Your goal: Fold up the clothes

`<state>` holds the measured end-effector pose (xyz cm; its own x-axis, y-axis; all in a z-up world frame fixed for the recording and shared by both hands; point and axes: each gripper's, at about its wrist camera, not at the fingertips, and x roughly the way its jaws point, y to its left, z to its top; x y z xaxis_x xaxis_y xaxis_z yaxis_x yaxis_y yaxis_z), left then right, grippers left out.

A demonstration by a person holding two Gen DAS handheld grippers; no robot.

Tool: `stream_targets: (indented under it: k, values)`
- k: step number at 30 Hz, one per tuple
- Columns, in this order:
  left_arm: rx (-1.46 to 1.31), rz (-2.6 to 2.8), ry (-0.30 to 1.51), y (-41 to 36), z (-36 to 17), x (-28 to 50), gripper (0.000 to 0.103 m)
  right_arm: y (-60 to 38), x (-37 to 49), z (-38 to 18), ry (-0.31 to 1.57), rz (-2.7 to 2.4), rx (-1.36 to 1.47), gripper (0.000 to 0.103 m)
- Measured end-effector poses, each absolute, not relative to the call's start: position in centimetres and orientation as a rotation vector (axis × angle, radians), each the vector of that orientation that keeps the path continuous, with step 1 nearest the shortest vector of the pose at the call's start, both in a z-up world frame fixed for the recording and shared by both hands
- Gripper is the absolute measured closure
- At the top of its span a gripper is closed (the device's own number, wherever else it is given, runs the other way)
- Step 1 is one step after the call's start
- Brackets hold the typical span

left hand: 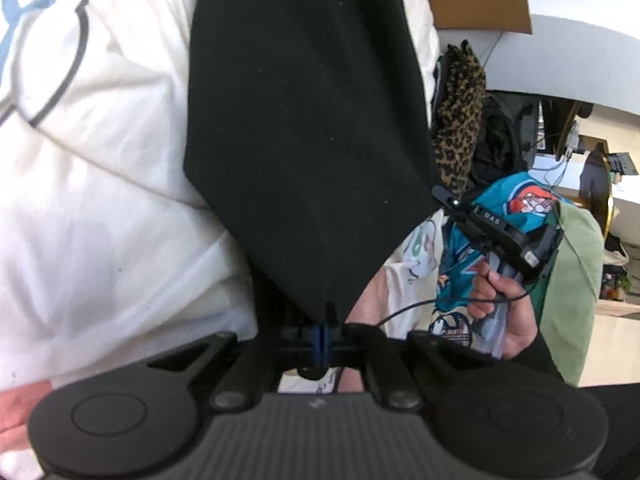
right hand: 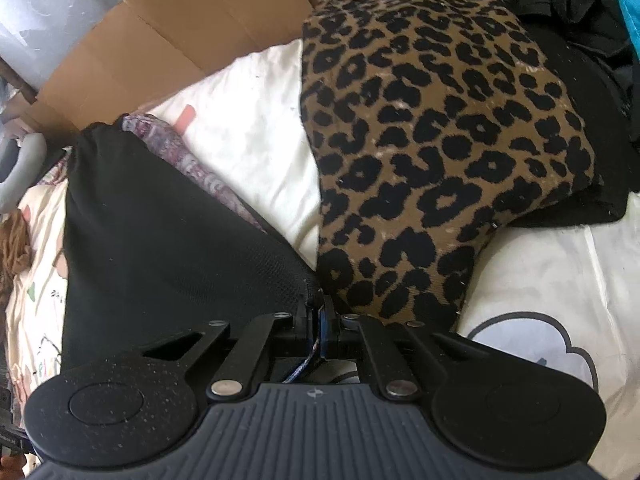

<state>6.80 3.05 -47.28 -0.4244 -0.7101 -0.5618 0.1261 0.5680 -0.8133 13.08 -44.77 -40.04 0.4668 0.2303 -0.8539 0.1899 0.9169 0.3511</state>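
Note:
A black garment [left hand: 304, 128] hangs stretched between both grippers over a white printed bedsheet [left hand: 100, 184]. My left gripper [left hand: 322, 336] is shut on one corner of it, the cloth rising away in a broad black panel. In the left wrist view the right gripper [left hand: 444, 196] pinches the opposite corner, held by a person's hand [left hand: 504, 300]. In the right wrist view my right gripper [right hand: 318, 316] is shut on the black garment [right hand: 160, 240], which runs off to the left.
A folded leopard-print garment [right hand: 432, 140] lies on the sheet [right hand: 256, 160] just right of the right gripper, on black clothes [right hand: 580, 12]. Brown cardboard [right hand: 168, 36] stands behind the bed. A teal printed garment [left hand: 520, 200] and a green one [left hand: 576, 280] lie at the right.

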Motion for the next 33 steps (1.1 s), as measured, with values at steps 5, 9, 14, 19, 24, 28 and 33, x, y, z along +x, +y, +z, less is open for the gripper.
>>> stream_targets:
  k: [5,9,14,19,24,28,33]
  values:
    - [-0.418,-1.029,1.776,1.8,-47.5,6.1,0.101,-44.9,12.9,-40.4,1.104,0.002,0.406,0.102]
    - [-0.326,-0.980,1.771,1.7,-48.2,6.0,0.101,-44.7,13.0,-41.1,1.122,-0.004,0.398,0.102]
    - [-0.278,-0.969,1.756,1.1,-47.7,5.9,0.101,-44.5,13.0,-41.1,1.141,-0.007,0.383,0.100]
    - [-0.210,-0.950,1.805,1.2,-46.6,6.6,0.097,-44.5,13.0,-40.6,1.151,-0.009,0.368,0.092]
    - [-0.123,-0.901,1.773,2.2,-43.8,8.7,0.088,-44.7,12.5,-39.4,1.123,-0.019,0.327,0.080]
    - [-0.054,-0.860,1.708,1.2,-41.9,11.3,0.088,-45.0,12.0,-38.5,1.082,-0.016,0.335,0.080]
    - [0.000,-0.817,1.618,0.1,-39.8,15.0,0.088,-45.0,12.0,-37.6,1.022,0.007,0.351,0.080]
